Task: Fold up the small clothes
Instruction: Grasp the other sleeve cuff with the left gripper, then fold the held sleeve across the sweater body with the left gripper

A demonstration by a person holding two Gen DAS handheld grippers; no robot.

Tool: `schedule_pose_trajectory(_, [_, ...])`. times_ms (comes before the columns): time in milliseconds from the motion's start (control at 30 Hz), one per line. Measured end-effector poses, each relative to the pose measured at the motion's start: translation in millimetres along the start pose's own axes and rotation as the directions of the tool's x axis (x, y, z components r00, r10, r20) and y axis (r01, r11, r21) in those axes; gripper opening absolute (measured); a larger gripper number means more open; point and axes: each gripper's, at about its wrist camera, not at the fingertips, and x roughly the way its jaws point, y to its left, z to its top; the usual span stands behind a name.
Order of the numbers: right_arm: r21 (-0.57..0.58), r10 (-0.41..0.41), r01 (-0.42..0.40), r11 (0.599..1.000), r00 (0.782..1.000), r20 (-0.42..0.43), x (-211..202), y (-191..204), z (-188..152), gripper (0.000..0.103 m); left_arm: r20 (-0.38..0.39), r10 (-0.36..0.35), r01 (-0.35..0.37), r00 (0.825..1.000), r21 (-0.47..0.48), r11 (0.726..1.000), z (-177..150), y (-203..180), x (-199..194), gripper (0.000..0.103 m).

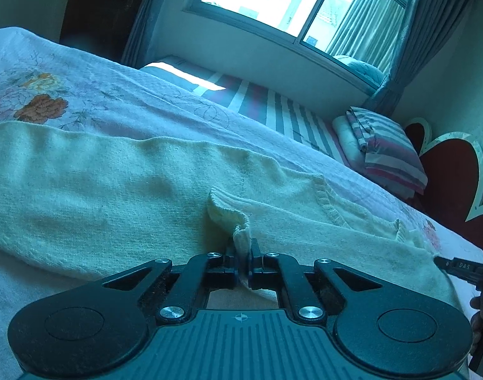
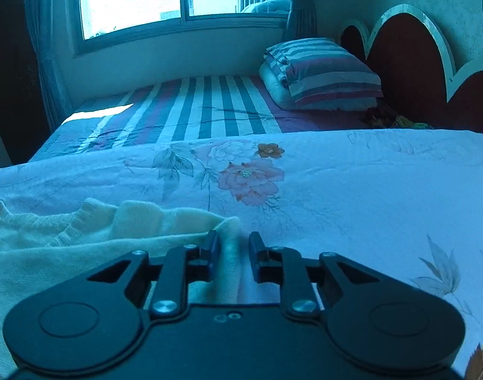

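A cream knitted sweater [image 1: 121, 190] lies spread flat on the floral blanket [image 2: 352, 183] that covers the near side of the bed, well short of the striped pillow [image 2: 323, 72] by the heart-shaped headboard [image 2: 409, 63]. The left gripper [image 1: 243, 247] is clenched on a bunched ribbed bit of the sweater. At the sweater's edge nearest the pillow, the right gripper [image 2: 232, 247] straddles a fold of knit with its jaws parted, not pinching it.

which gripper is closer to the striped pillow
Right. The right gripper sits at the cream sweater's end toward the striped pillow; the left gripper pinches it farther away.
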Motion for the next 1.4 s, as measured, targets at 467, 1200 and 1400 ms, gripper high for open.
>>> schedule_pose_trajectory(467, [-0.150, -0.006, 0.015, 0.988, 0.998, 0.057, -62.1, 16.2, -58.6, 0.027, 0.121, 0.216, -0.213, 0.969, -0.042, 0.976, -4.1, 73.3, -68.2, 0.087])
schedule_pose_trajectory(1200, [0.216, 0.001, -0.010, 0.976, 0.999, 0.041, -150.2, -0.4, -81.4, 0.093, 0.263, 0.208, -0.015, 0.942, -0.587, 0.809, 26.0, 312.4, -127.3, 0.087])
schedule_pose_trajectory(1400, [0.339, -0.004, -0.014, 0.941, 0.999, 0.054, -166.3, -7.4, -89.6, 0.082, 0.280, 0.145, 0.045, 0.949, -0.575, 0.817, 39.9, 331.0, -110.9, 0.087])
